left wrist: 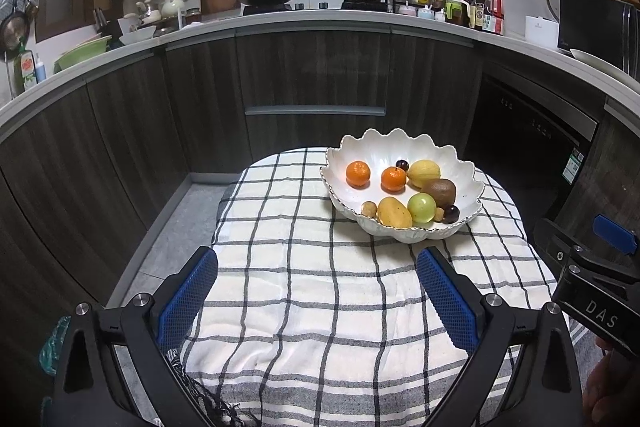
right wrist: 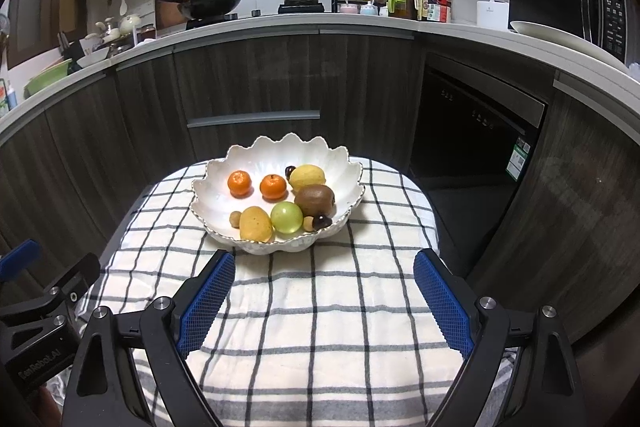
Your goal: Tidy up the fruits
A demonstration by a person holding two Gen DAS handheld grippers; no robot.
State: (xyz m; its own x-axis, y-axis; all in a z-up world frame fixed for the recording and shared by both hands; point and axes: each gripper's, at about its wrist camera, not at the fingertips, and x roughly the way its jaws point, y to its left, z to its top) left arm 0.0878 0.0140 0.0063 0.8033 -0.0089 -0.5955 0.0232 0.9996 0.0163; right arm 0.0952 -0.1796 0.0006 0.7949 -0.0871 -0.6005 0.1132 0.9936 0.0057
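You held the left gripper (left wrist: 318, 267) and right gripper (right wrist: 324, 273) gaping wide and empty, low in frame, below the scalloped fruit bowl (right wrist: 320, 157) on the checked cloth (right wrist: 304, 319).

a bowl (right wrist: 276, 163) sits on a cloth (right wrist: 312, 307) at the frame's centre, with cabinets (right wrist: 256, 75) behind it. in the bowl, two oranges (right wrist: 240, 183) lie at the back left, a kiwi (right wrist: 315, 199) to the right, and a mango (right wrist: 255, 223) at the front left.
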